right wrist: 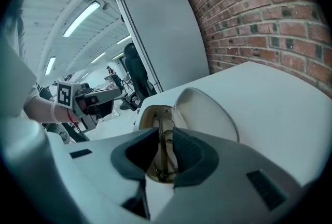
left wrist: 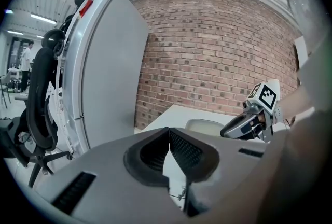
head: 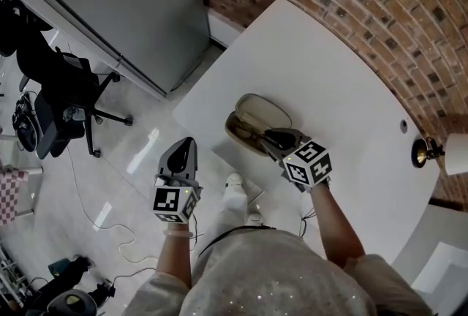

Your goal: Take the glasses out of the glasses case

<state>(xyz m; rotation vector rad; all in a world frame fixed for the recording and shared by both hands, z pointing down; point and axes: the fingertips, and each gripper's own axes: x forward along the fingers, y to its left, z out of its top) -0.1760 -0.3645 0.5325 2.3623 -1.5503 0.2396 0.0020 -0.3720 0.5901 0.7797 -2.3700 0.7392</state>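
A beige glasses case (head: pixel 259 114) lies open on the white table (head: pixel 329 80), lid tipped back. Dark-framed glasses (head: pixel 251 133) lie in its lower half. My right gripper (head: pixel 269 137) reaches into the case from the near side. In the right gripper view its jaws (right wrist: pixel 166 133) pinch the folded glasses (right wrist: pixel 160 120), which still rest in the case (right wrist: pixel 207 114). My left gripper (head: pixel 186 144) hangs shut and holds nothing, off the table's left edge above the floor. The left gripper view shows its jaws (left wrist: pixel 168 132) touching, with the right gripper (left wrist: pixel 244 125) and the case lid (left wrist: pixel 203 125) beyond.
A brick wall (head: pixel 351 0) runs behind the table. A grey cabinet (head: pixel 124 0) and a black office chair (head: pixel 62 99) stand to the left. A lamp (head: pixel 424 152) sits at the table's right edge. Cables (head: pixel 102 223) trail over the floor.
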